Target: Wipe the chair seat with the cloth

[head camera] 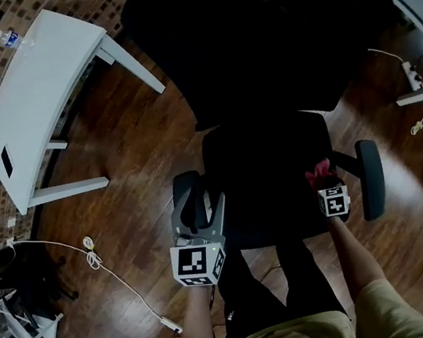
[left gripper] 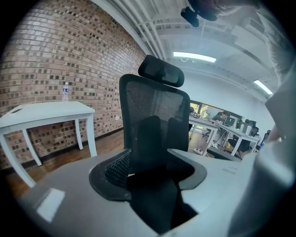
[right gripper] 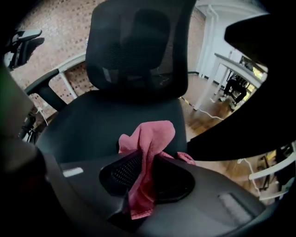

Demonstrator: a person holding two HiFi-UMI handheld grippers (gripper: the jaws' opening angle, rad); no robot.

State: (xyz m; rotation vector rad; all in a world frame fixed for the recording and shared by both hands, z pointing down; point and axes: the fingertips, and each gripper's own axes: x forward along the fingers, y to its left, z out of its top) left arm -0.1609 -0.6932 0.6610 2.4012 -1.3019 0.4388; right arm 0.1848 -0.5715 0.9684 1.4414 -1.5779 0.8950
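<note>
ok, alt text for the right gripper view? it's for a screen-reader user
The right gripper is shut on a bunched pink cloth, with the black seat of an office chair just beyond it. The chair's mesh backrest fills the upper frame, with a brick wall to its left and a white desk to its right.

The cloth [right gripper: 149,143] is pink, the chair seat [right gripper: 101,125] black, the table [head camera: 35,90] white.

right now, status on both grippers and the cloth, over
Left gripper open, empty, at the black padded chair seat's left front edge. Right gripper shut on crumpled pink cloth over that seat. Nothing seen in the way.
</note>
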